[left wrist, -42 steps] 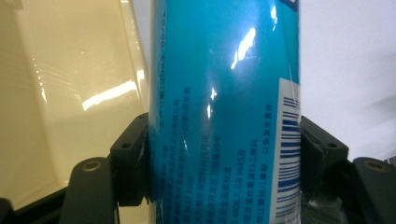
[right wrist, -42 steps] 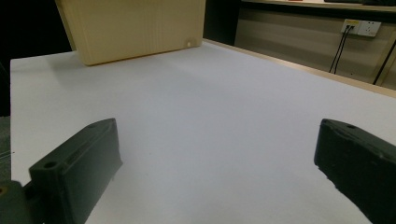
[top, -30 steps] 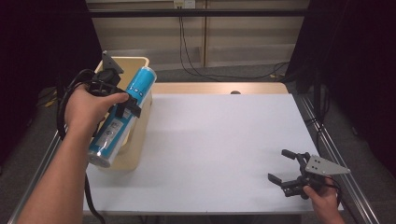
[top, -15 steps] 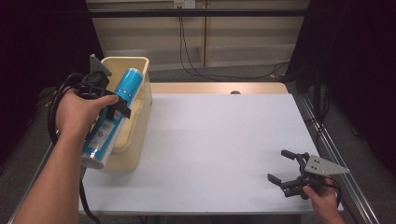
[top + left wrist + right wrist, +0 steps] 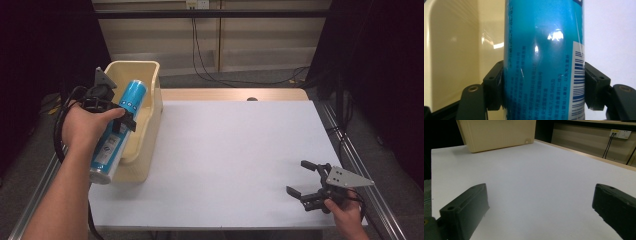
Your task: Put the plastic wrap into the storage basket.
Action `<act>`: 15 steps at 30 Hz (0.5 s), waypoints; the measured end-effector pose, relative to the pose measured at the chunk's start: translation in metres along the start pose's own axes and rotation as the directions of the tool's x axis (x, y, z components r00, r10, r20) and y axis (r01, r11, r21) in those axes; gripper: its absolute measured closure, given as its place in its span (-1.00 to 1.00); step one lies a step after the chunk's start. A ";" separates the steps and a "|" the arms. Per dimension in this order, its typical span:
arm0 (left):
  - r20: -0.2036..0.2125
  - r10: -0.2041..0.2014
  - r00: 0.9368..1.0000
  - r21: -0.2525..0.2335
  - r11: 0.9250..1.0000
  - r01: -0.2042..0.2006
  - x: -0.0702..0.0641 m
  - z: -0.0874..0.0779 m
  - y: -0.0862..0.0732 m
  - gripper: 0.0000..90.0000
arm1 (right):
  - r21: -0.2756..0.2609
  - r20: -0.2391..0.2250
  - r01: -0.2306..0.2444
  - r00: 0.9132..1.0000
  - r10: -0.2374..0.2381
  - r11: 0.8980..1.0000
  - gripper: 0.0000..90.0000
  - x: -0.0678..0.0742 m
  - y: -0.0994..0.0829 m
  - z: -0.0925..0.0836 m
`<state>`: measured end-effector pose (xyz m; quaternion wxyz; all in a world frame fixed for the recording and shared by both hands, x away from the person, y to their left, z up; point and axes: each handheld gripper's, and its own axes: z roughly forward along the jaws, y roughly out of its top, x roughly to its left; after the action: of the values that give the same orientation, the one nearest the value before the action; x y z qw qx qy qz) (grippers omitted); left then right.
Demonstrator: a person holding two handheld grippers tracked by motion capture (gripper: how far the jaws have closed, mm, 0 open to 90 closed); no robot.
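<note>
Barcode and small white print mark blue can (image 5: 544,62).

Surface: a white table top (image 5: 230,155), plain and matte, with a strip of pale wood along its far edge.
Frame: metal rails run along the left and right sides of the table top.
On it: a cream plastic bin (image 5: 145,100) stands at the far left corner, long side along the left edge, open at the top.
Far edge: a small dark round spot (image 5: 252,99) sits on the wooden strip.
</note>
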<state>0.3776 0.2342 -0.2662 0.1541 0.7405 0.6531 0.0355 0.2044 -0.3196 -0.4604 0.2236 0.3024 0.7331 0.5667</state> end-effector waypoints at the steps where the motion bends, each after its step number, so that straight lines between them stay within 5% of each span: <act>1: 0.001 -0.007 1.000 -0.002 1.000 0.007 0.000 0.002 0.000 -0.29 | 0.000 -0.002 0.000 1.000 0.000 1.000 -1.00 0.000 0.000 0.000; 15: -0.012 -0.014 1.000 0.006 1.000 0.014 0.001 0.022 0.003 -0.29 | 0.002 -0.016 0.008 1.000 -0.008 1.000 -1.00 0.002 0.000 0.000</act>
<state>0.3863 0.2311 -0.2867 0.1482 0.7363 0.6592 0.0370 0.2034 -0.3181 -0.4606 0.2199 0.2951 0.7366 0.5674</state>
